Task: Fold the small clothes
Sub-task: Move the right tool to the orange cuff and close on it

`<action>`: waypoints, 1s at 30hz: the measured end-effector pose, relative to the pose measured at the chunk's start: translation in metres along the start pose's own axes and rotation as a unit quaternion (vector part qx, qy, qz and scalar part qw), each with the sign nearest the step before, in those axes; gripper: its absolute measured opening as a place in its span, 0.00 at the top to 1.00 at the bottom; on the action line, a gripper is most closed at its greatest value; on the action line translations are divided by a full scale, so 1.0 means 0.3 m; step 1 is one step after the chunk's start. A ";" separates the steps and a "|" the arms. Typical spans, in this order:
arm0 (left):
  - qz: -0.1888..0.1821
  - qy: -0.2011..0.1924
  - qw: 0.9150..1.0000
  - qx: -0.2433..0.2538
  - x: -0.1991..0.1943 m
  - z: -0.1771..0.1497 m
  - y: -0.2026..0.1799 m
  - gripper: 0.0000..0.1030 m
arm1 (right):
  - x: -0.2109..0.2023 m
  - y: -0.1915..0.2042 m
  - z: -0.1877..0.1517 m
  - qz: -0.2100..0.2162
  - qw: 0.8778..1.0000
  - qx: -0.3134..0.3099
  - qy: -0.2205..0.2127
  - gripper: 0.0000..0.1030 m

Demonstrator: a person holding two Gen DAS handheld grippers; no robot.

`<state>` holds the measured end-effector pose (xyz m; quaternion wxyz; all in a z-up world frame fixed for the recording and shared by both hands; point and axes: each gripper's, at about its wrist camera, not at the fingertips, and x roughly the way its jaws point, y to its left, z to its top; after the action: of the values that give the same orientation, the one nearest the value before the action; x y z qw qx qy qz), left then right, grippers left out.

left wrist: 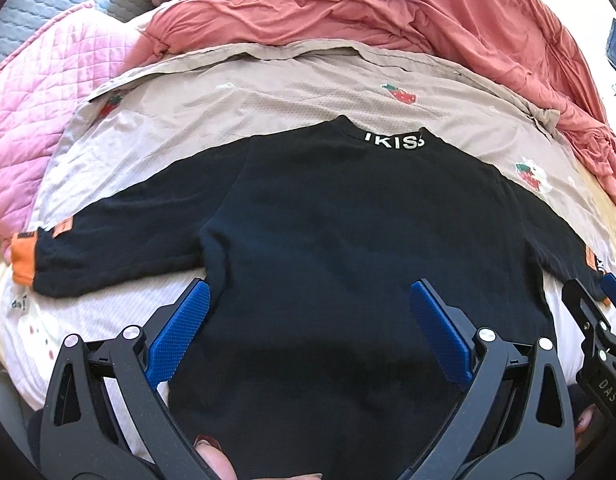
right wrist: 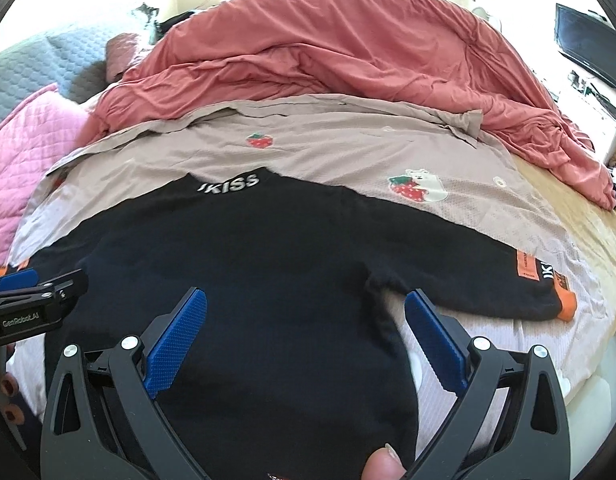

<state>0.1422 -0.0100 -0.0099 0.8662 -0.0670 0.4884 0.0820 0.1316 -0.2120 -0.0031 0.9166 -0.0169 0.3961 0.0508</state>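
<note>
The sweatshirt (left wrist: 339, 248) lies flat on a spread sheet (left wrist: 268, 100) on the bed (right wrist: 579, 200), collar toward 12 o'clock, sleeves out to 9 and 3 o'clock. Behind the sheet, at 12 o'clock, a rumpled duvet (right wrist: 347, 48) is heaped; a quilted blanket (left wrist: 48, 112) lies at 10 o'clock. The left gripper (left wrist: 308, 320) and right gripper (right wrist: 308, 320) sit side by side at 6 o'clock, over the sweatshirt's lower body.

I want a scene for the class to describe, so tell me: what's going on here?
A person holds a two-finger gripper in each hand over a small black sweater that is spread flat, sleeves out, on a beige strawberry-print sheet on a bed. The left gripper and the right gripper are both open above the sweater's lower half, gripping nothing. No fold is made yet. A rumpled red blanket lies behind.
</note>
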 end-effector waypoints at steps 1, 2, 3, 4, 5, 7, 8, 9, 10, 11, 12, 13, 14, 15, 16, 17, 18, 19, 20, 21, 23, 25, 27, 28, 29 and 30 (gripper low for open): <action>0.000 0.000 1.000 0.001 0.016 0.016 -0.011 0.08 | 0.015 -0.011 0.010 -0.005 1.000 0.003 0.000 0.04; 0.001 0.000 1.000 0.002 0.027 0.029 -0.019 0.08 | 0.031 -0.024 0.021 -0.008 1.000 0.007 0.000 0.04; 0.002 0.001 1.000 0.004 0.038 0.040 -0.026 0.08 | 0.042 -0.035 0.027 -0.011 1.000 0.010 0.000 0.04; 0.001 0.002 1.000 0.005 0.055 0.057 -0.036 0.08 | 0.059 -0.049 0.038 -0.015 1.000 0.015 0.000 0.04; 0.002 0.003 1.000 0.005 0.070 0.068 -0.045 0.08 | 0.070 -0.061 0.043 -0.018 1.000 0.018 0.001 0.04; 0.001 0.008 1.000 0.006 0.100 0.088 -0.057 0.08 | 0.108 -0.094 0.067 -0.026 0.999 0.032 0.004 0.04; -0.002 0.010 1.000 0.006 0.115 0.098 -0.064 0.08 | 0.121 -0.103 0.073 -0.029 0.999 0.034 0.004 0.04; -0.002 0.011 1.000 0.007 0.125 0.106 -0.068 0.08 | 0.143 -0.120 0.084 -0.035 0.999 0.039 0.007 0.04; -0.001 0.012 1.000 0.009 0.142 0.116 -0.078 0.08 | 0.163 -0.137 0.094 -0.039 0.998 0.044 0.008 0.04; -0.005 0.013 1.000 0.011 0.152 0.123 -0.084 0.08 | 0.181 -0.155 0.103 -0.045 0.998 0.050 0.007 0.04; -0.008 0.013 1.000 0.015 0.163 0.130 -0.092 0.08 | 0.192 -0.169 0.108 -0.049 0.997 0.054 0.007 0.04; -0.011 0.014 1.000 0.019 0.177 0.136 -0.103 0.08 | 0.208 -0.186 0.117 -0.054 0.997 0.059 0.006 0.04; -0.011 0.014 1.000 0.023 0.189 0.142 -0.112 0.08 | 0.221 -0.204 0.123 -0.059 0.996 0.065 0.006 0.04; -0.012 0.013 0.999 0.027 0.203 0.150 -0.122 0.08 | 0.236 -0.229 0.130 -0.064 0.995 0.072 0.006 0.04; -0.011 0.014 0.999 0.030 0.215 0.156 -0.130 0.08 | 0.248 -0.252 0.134 -0.068 0.995 0.080 0.005 0.04; -0.009 0.015 0.999 0.033 0.232 0.163 -0.138 0.08 | 0.262 -0.284 0.139 -0.075 0.993 0.089 0.005 0.04; -0.011 0.017 0.999 0.036 0.246 0.169 -0.144 0.08 | 0.266 -0.306 0.136 -0.081 0.992 0.095 0.005 0.04; -0.010 0.019 0.999 0.039 0.263 0.173 -0.151 0.08 | 0.275 -0.338 0.136 -0.088 0.991 0.104 0.005 0.04; -0.006 0.020 0.999 0.041 0.283 0.176 -0.156 0.08 | 0.283 -0.362 0.135 -0.094 0.989 0.110 0.006 0.04; -0.006 0.022 0.999 0.044 0.296 0.180 -0.158 0.08 | 0.290 -0.408 0.131 -0.103 0.987 0.123 0.008 0.04; -0.005 0.028 0.998 0.048 0.330 0.180 -0.163 0.08 | 0.298 -0.477 0.123 -0.118 0.983 0.143 0.010 0.04; -0.006 0.034 0.998 0.049 0.360 0.179 -0.168 0.08 | 0.304 -0.565 0.113 -0.136 0.976 0.168 0.014 0.04; -0.011 0.039 0.998 0.045 0.383 0.179 -0.172 0.08 | 0.306 -0.649 0.098 -0.155 0.969 0.192 0.017 0.04; -0.018 0.041 0.998 0.042 0.396 0.179 -0.177 0.08 | 0.303 -0.682 0.090 -0.165 0.966 0.200 0.019 0.04; -0.021 0.042 0.998 0.041 0.401 0.179 -0.180 0.08 | 0.302 -0.715 0.082 -0.172 0.963 0.208 0.022 0.04; -0.025 0.041 0.998 0.041 0.408 0.178 -0.190 0.08 | 0.298 -0.756 0.071 -0.183 0.958 0.219 0.025 0.04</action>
<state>0.2612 -0.0460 -0.0853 0.8491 -0.0468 0.5249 0.0368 0.2322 -0.4290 -0.0558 0.8813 0.1106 0.4105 -0.2064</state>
